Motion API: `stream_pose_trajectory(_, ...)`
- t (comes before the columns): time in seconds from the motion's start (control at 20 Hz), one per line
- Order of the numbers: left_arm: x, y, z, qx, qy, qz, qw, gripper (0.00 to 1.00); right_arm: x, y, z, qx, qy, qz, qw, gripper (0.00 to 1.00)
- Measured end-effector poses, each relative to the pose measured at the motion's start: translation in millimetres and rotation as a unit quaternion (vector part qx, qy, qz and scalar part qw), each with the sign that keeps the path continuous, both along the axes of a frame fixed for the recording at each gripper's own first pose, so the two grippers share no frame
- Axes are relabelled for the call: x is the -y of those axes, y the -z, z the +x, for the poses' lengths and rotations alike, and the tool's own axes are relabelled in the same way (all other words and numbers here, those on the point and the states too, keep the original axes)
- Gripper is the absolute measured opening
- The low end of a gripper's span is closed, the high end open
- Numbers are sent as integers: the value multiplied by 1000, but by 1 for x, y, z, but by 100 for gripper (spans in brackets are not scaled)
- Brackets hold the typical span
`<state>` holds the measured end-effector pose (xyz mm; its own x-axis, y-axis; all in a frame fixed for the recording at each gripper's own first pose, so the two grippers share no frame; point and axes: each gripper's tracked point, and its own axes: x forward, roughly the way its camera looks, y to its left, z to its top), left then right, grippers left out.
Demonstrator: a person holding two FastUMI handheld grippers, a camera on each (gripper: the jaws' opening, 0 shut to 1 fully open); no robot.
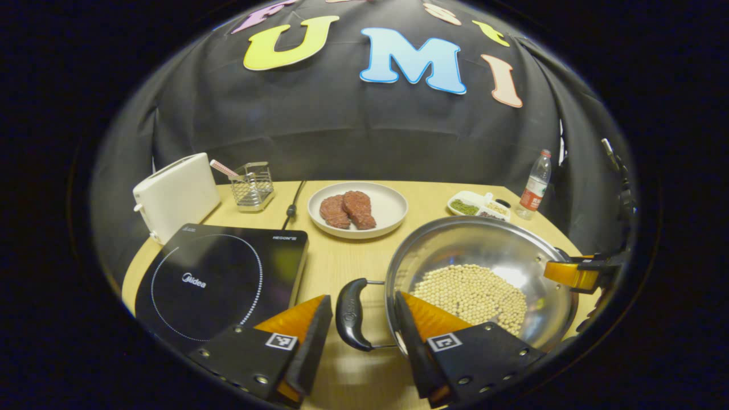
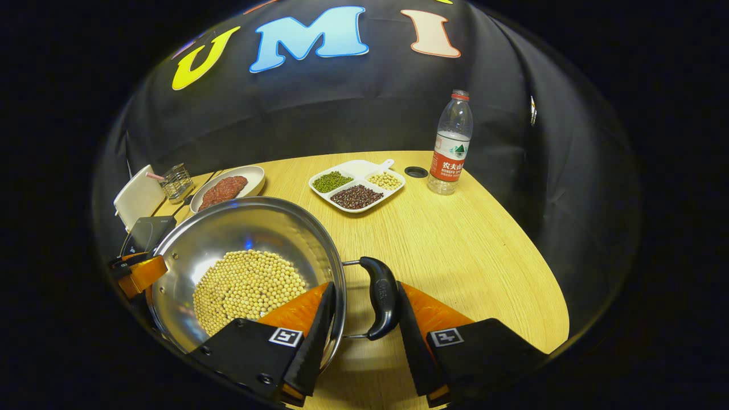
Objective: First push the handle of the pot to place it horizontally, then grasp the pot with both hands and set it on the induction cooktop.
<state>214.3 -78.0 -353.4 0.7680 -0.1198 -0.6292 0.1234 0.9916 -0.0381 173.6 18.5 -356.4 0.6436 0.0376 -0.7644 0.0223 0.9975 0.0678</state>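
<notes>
Straddling the wok's [image 1: 484,273] black handle [image 1: 350,313] at lower centre, the left hand-held gripper [image 1: 364,319] stands open; induction cooktop [image 1: 219,279] lies lower left. Right gripper view: right hand-held gripper [image 2: 364,310] open around the opposite handle [image 2: 383,296], wok on the table [image 2: 455,239].

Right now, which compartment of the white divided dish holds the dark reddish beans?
The largest compartment of the white divided dish, the one nearest the steel pot, holds the dark reddish beans; green beans and pale beans fill the two smaller ones behind.
</notes>
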Motion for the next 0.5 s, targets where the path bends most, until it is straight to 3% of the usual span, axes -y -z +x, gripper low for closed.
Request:
stream_pose_trajectory(0.1,-1,0,0,-2,0,9,1000,60,-1,0,0,-1,-2,3,1000,65)
stream_pose_trajectory(0.15,0,1,-1,-2,0,10,1000,63,-2,0,0,-2,-3,4,1000,63)
stream_pose_trajectory(0.3,1,2,0,-6,5,15,1000,58,-3,-2,-2,-3,-8,10,1000,50)
stream_pose_trajectory(0.4,1,0,1,-4,4,11,1000,53,-3,-2,-1,-2,-8,11,1000,46)
stream_pose_trajectory(0.45,1,-1,1,-2,0,9,1000,52,-3,-3,0,-1,-6,12,1000,49)
stream_pose_trajectory(0.5,1,-1,1,-3,2,12,1000,54,-4,-6,0,1,-3,13,1000,46)
